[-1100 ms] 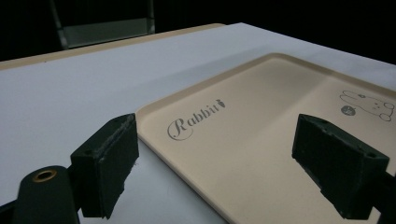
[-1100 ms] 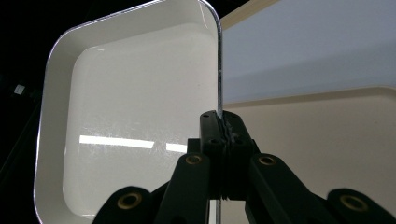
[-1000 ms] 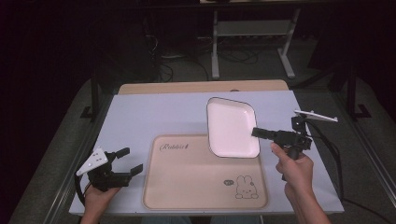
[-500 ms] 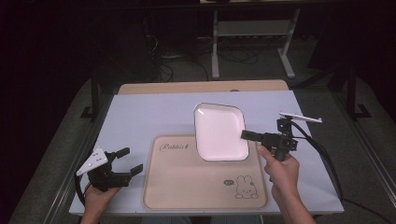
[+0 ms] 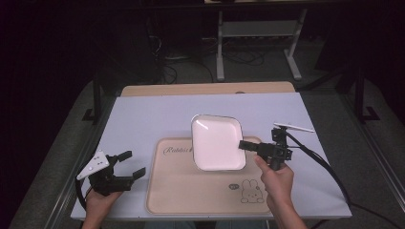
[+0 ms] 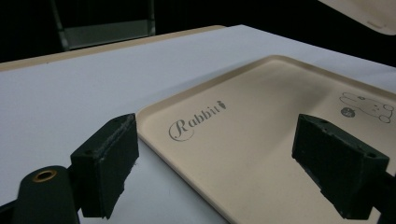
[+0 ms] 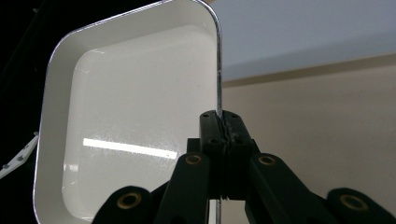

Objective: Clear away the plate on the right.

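Right gripper (image 5: pixel 246 145) clamped on rim of white square glossy dish (image 5: pixel 217 142), held above far edge of beige rabbit-print tray (image 5: pixel 191 191). Not set down yet. Left gripper (image 5: pixel 133 164) unclenched, empty, near-left on table (image 5: pixel 143 119).

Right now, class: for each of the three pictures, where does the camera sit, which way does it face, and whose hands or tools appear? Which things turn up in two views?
High view: above the near edge, looking forward and down; both forearms, left gripper, right gripper.
Left gripper view: on that gripper, looking between its open jaws at the beige tray.
Right gripper view: along its shut jaws, clamped on the white dish rim.
Shared: tray, dish.
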Available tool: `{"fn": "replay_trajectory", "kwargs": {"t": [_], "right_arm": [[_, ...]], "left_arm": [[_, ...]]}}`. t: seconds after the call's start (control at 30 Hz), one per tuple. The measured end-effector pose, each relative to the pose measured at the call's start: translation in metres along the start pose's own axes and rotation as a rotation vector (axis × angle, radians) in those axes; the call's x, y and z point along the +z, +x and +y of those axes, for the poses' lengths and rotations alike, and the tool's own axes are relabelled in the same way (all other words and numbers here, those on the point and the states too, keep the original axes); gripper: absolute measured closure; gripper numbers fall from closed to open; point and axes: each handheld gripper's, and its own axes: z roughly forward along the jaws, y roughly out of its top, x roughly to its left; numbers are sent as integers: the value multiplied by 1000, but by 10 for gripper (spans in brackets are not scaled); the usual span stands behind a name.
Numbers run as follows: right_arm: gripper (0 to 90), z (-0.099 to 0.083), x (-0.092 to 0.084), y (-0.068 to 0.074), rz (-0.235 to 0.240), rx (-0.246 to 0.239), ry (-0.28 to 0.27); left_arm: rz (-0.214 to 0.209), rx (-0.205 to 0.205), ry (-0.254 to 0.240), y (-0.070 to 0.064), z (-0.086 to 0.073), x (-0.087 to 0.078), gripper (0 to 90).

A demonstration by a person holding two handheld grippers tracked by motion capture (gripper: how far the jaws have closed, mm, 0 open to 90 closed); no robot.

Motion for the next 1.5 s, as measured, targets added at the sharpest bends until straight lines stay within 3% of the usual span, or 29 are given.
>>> {"fn": "replay_trajectory", "kwargs": {"t": [0.3,0.7,1.27,1.5], "right_arm": [[881,-6,13,-2,-4,20,7],[881,-17,31,-7,-53,28,39],[880,-33,44,-31,-108,94,49],[879,-38,48,-35,-135,90,56]], "left_arm": [[0,0,-1,0,0,0,144],[1,-5,-7,2,0,-1,144],[-1,-8,-9,2,0,-1,144],[-1,-9,-11,2,0,-1,144]]}}
